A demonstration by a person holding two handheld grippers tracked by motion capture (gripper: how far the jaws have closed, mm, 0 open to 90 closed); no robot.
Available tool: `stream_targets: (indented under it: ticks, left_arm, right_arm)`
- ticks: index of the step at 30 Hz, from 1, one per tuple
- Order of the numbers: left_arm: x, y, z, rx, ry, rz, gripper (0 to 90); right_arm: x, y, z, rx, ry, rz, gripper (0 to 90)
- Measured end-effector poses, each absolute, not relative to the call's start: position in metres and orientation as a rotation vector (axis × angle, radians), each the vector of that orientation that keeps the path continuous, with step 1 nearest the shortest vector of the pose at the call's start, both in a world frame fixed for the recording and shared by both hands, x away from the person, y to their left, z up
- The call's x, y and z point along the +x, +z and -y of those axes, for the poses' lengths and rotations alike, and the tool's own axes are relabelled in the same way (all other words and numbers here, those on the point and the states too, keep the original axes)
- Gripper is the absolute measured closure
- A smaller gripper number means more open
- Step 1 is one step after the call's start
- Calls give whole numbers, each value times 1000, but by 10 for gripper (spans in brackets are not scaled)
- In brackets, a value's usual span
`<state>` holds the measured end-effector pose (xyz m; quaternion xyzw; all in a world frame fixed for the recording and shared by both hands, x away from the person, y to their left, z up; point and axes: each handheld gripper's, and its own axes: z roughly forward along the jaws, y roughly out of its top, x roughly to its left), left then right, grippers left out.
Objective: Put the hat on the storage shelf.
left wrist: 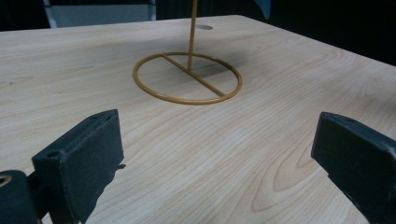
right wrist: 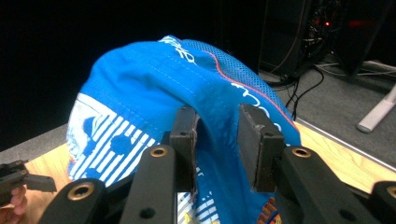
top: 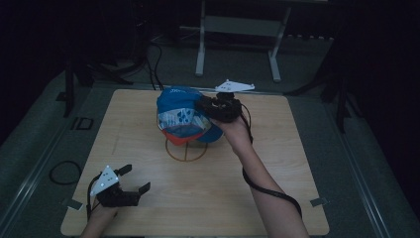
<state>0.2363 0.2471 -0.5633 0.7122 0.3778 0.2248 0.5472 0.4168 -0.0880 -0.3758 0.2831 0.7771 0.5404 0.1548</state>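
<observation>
Blue cloth with white stripes and a red edge makes up the cap (top: 184,116), which we see at the upper middle of the high view, sitting atop a thin yellow wire stand (top: 185,148) on the pale wooden worktop (top: 277,163). Our right gripper (top: 204,106) reaches in from the right of the cap, its grey plate showing just above it. In the right gripper view the jaws stand slightly apart with a raised fold of the cap's (right wrist: 154,84) blue fabric running up between them; the left pad lies against the fold, while we cannot tell whether the right pad touches it, so the pinch looks loose rather than firm. Our left gripper (top: 134,179) rests at the lower left of the high view, well apart from the cap, with its jaws spread wide and nothing between them. In the left gripper view the stand's (left wrist: 187,77) round base ring and upright rod appear at the upper middle of the frame, beyond the spread jaws, on the bare wood (left wrist: 196,154)
</observation>
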Motion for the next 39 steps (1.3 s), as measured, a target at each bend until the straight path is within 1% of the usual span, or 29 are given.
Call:
stream_targets:
  ticks: [7,8,9,10,12,13,15,16,17,18,20,21,23,24,25,26,27,29,30,31,32,37,38,39]
  left_arm:
    - [235,-564,-248,1690,532,-897,27]
    - [234,-564,-248,1685,532,-895,27]
    - [234,-564,-248,1685,532,-895,27]
    - [234,-564,-248,1684,533,-896,27]
    - [234,-564,-248,1682,528,-894,27]
    - [234,-564,-248,1685,528,-897,27]
    - [234,-565,-247,1690,526,-893,27]
    - [234,-565,-247,1690,526,-893,27]
    - [234,-564,-247,1693,528,-893,27]
    - [234,-564,-247,1691,527,-891,27]
    - [234,-565,-247,1690,525,-892,27]
    - [234,-565,-247,1691,525,-891,27]
    - [234,-565,-247,1692,524,-891,27]
    - [234,-565,-246,1691,526,-889,27]
    - [234,-565,-246,1691,526,-889,27]
    - [234,-565,-247,1688,525,-889,27]
    - [234,-565,-247,1688,525,-889,27]
    - [234,-565,-246,1687,528,-887,27]
    - [234,-565,-246,1686,527,-886,27]
    - [234,-565,-246,1686,527,-885,27]
    - [234,-565,-246,1686,530,-883,27]
    - [234,-564,-245,1687,530,-879,27]
    - [234,-564,-245,1683,533,-880,27]
    - [234,-564,-245,1680,531,-879,27]
  right_arm:
    - [420,-377,89,828,1550,-2215,645]
    - [420,-377,90,834,1550,-2215,624]
    - [420,-377,90,834,1550,-2215,624]
    - [419,-376,90,835,1559,-2212,595]
    - [419,-376,91,835,1564,-2209,584]
    - [418,-375,91,835,1576,-2204,555]
    - [417,-374,92,827,1581,-2202,525]
    - [417,-374,92,827,1581,-2202,525]
    - [416,-373,92,821,1581,-2200,498]
    - [416,-373,92,821,1581,-2200,498]
    - [415,-373,93,814,1585,-2207,459]
    - [415,-373,93,814,1585,-2207,459]
    - [414,-373,93,812,1580,-2219,431]
    - [413,-374,94,798,1582,-2229,390]
    - [413,-374,94,798,1582,-2229,390]
    - [411,-375,94,779,1582,-2245,338]
    - [411,-375,94,779,1582,-2245,338]
    - [408,-377,95,760,1571,-2253,299]
    - [405,-379,97,749,1583,-2257,263]
    - [405,-379,97,749,1583,-2257,263]
    - [402,-382,101,732,1608,-2271,171]
    - [396,-388,108,716,1639,-2280,160]
    - [394,-390,109,703,1636,-2287,141]
    - [389,-395,112,672,1614,-2294,142]
